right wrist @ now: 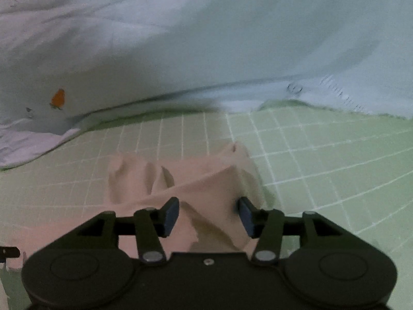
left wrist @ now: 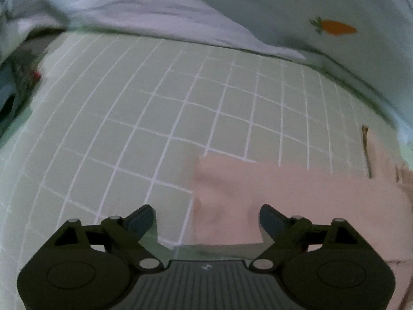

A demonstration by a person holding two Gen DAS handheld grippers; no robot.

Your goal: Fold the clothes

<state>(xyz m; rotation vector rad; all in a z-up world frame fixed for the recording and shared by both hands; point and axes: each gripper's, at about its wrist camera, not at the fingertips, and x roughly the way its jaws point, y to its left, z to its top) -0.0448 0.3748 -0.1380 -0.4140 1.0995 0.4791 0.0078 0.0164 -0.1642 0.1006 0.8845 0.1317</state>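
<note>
While both jaws gape, pink garment [right wrist: 206, 178] on green grid mat [left wrist: 155, 118]

Green sheet [left wrist: 160, 118] with a white grid spread flat, a thin brown stick [left wrist: 366, 149] lying on it

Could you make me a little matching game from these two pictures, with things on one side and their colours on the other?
Things:
1. folded cloth garment
2. grid-lined mat
3. small carrot print
4. pads on the right tool's fingers

Colours:
A. orange
B. blue
C. pale pink
D. light green with white lines

Pairs: 1-C, 2-D, 3-A, 4-B
</note>
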